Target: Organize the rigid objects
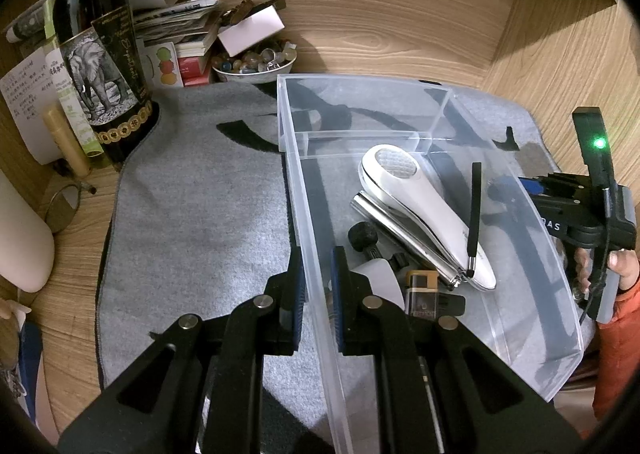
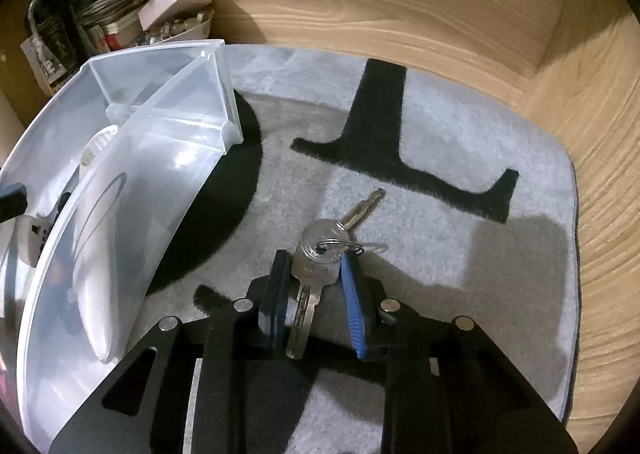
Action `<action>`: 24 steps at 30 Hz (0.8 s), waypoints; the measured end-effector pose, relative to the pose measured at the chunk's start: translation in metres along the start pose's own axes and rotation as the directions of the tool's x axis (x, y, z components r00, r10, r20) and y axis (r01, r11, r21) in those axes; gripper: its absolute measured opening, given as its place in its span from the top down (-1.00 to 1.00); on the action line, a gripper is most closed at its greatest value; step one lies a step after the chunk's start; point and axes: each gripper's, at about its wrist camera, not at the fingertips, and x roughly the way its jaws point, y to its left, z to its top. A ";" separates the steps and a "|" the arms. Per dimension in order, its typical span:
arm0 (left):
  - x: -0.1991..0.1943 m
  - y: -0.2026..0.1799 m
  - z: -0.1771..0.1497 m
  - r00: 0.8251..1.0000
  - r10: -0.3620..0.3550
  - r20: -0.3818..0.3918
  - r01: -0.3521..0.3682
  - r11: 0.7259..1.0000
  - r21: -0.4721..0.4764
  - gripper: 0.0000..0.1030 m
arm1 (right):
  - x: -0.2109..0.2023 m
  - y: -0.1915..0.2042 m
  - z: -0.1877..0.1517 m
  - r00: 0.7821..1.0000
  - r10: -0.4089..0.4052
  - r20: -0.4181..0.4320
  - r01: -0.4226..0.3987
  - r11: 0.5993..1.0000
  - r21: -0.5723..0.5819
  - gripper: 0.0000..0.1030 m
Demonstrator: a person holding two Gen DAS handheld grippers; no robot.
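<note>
Keys (image 2: 320, 254): silver bunch on a split ring, one long blade pointing away past the tips, another running back between the fingers. Bunch lies on grey mat (image 2: 440, 142), squarely between right gripper (image 2: 316, 294) jaws; both pads sit against the key heads, so it's clamped on them. Left gripper (image 1: 318, 286) jaws closed on near wall of clear plastic bin (image 1: 304, 158), one pad outside, one inside. Inside bin, ahead of the left tips: white handheld device (image 1: 420, 206), lighter (image 1: 422, 290). Wine bottle (image 1: 100, 66) label shows an elephant; text unreadable.
</note>
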 end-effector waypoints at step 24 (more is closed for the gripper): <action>0.000 0.000 0.000 1.000 0.000 0.000 0.000 1.000 0.000 0.79 | -0.092 0.020 0.012 0.962 0.093 0.256 -0.096 0.995 -0.001 0.70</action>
